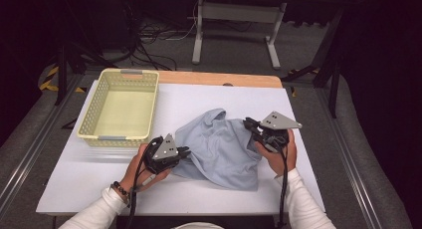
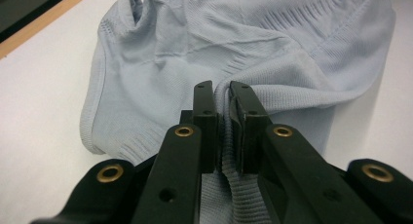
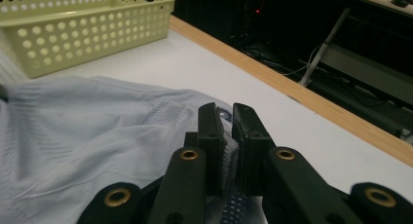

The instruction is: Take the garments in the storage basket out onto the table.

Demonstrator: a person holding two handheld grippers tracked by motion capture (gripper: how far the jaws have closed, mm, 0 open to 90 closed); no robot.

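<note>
We are holding a gripper in each hand at the near edge of the table (image 1: 89,189), our sleeves cut off at the bottom of the high view. We are seeing the left gripper (image 1: 182,152) pinching the near-left hem of the pale blue garment (image 1: 221,147); in the left gripper view its jaws are standing almost shut, a ribbed fold of the garment (image 2: 234,48) squeezed between them, the fabric trailing out of sight below the jaw tips. We are gripping the garment's right side with the right gripper (image 1: 250,124), which is sitting a little farther from us; in the right gripper view its jaws are nearly closed on a bunched strip of cloth (image 3: 87,136), though how much fabric lies deeper inside is hard to make out. The garment is lying crumpled near the middle of the table, slightly toward the near-right, its underside folds hidden. Farther off, toward the far-left corner, a yellow perforated basket (image 1: 92,114) is standing well apart from the cloth. Beyond the far edge, the room is too dark for us to read.
</note>
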